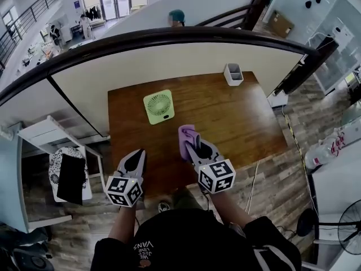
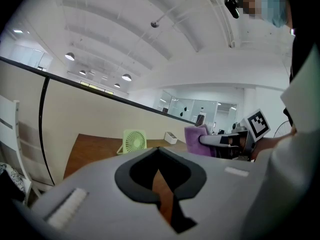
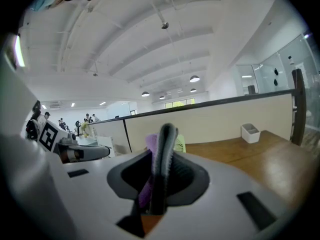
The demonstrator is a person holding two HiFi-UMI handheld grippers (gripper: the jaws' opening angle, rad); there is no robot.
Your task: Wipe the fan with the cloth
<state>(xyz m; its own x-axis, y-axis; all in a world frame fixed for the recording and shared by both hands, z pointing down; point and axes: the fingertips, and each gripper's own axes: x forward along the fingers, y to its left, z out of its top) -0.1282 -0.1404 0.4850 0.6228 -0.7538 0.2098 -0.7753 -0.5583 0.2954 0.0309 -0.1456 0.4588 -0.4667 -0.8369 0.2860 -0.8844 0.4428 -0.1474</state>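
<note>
The purple cloth (image 1: 186,134) is pinched between the jaws of the right hand-held gripper (image 1: 190,143), over the near half of the worktop (image 1: 242,120). The left hand-held gripper (image 1: 137,156) is pressed together, with nothing in it. The fan (image 1: 158,106) is seen at 11 o'clock from the cloth, well apart from it and not yet wiped.

Trouble is likely to come from the fan's build. It is a small, pale green square of light plastic, propped upright on a thin stand. The wood under it is smooth and glossy, so 1 firm push could slide it or tip it backwards, and nothing is bracing it. The round grille is made of fine radial slats, where soft, folded fabric could be snagged. Only 1 edge of the cloth is gripped, so it could be dragged loose. A white box (image 1: 233,74) sits at 1 o'clock, safely clear.
</note>
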